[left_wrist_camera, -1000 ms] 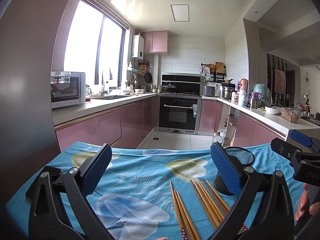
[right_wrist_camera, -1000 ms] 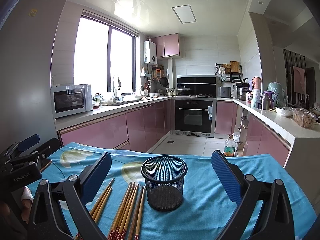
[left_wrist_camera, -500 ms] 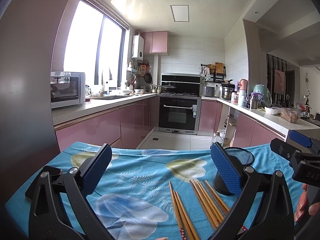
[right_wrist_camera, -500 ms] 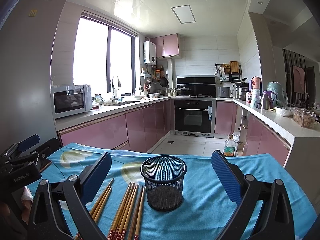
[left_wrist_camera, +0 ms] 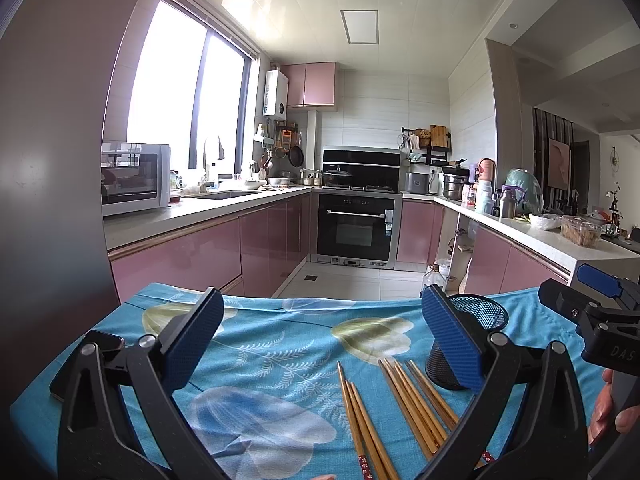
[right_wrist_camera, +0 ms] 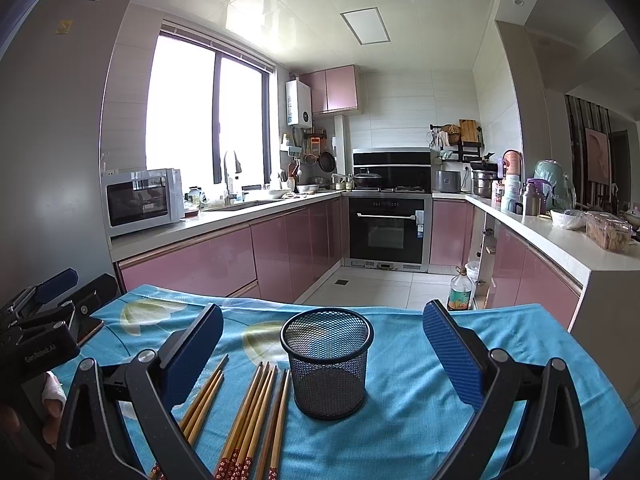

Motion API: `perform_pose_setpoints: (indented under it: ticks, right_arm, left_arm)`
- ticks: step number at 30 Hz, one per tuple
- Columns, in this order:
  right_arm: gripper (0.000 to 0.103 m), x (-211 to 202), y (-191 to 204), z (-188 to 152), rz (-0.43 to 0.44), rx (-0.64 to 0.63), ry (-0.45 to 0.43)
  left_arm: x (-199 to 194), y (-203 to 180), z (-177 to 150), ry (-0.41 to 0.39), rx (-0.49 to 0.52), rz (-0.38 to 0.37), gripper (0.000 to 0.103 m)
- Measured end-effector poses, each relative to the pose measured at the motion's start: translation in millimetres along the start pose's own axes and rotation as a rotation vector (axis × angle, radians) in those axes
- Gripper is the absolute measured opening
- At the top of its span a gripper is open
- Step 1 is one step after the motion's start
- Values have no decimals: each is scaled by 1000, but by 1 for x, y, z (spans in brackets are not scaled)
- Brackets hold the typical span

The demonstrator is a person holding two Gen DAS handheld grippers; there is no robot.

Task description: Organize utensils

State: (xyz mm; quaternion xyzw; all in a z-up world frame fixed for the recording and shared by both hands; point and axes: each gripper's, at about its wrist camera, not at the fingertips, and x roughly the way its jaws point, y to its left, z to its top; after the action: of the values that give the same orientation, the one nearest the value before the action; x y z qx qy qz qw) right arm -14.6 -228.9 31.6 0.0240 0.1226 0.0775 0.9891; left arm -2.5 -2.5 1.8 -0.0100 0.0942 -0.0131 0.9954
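Note:
Several wooden chopsticks (left_wrist_camera: pixel 404 408) lie in two groups on the blue flowered tablecloth (left_wrist_camera: pixel 280 344); they also show in the right wrist view (right_wrist_camera: pixel 252 412). A black mesh cup (right_wrist_camera: pixel 327 364) stands upright and empty to their right, also seen in the left wrist view (left_wrist_camera: pixel 476 320) partly behind my right-hand finger. My left gripper (left_wrist_camera: pixel 320 340) is open and empty, above the cloth left of the chopsticks. My right gripper (right_wrist_camera: pixel 320 356) is open and empty, with the cup standing ahead between its fingers.
A dark flat phone-like thing (right_wrist_camera: pixel 88 328) lies on the cloth at the far left. Beyond the table's far edge is the kitchen floor with a bottle (right_wrist_camera: pixel 458 294), pink cabinets (right_wrist_camera: pixel 224 260) and an oven (right_wrist_camera: pixel 386 228).
Almost nothing has changed. Both grippers stay open and hold nearly still above the cloth.

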Motion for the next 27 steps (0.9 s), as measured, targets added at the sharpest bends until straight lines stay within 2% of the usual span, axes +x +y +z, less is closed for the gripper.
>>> perform_pose_setpoints:
  ticks: [27]
  right_arm:
    - [97, 0, -1, -1, 5, 4, 8]
  left_arm:
    - [1, 0, 0, 5, -2, -7, 97]
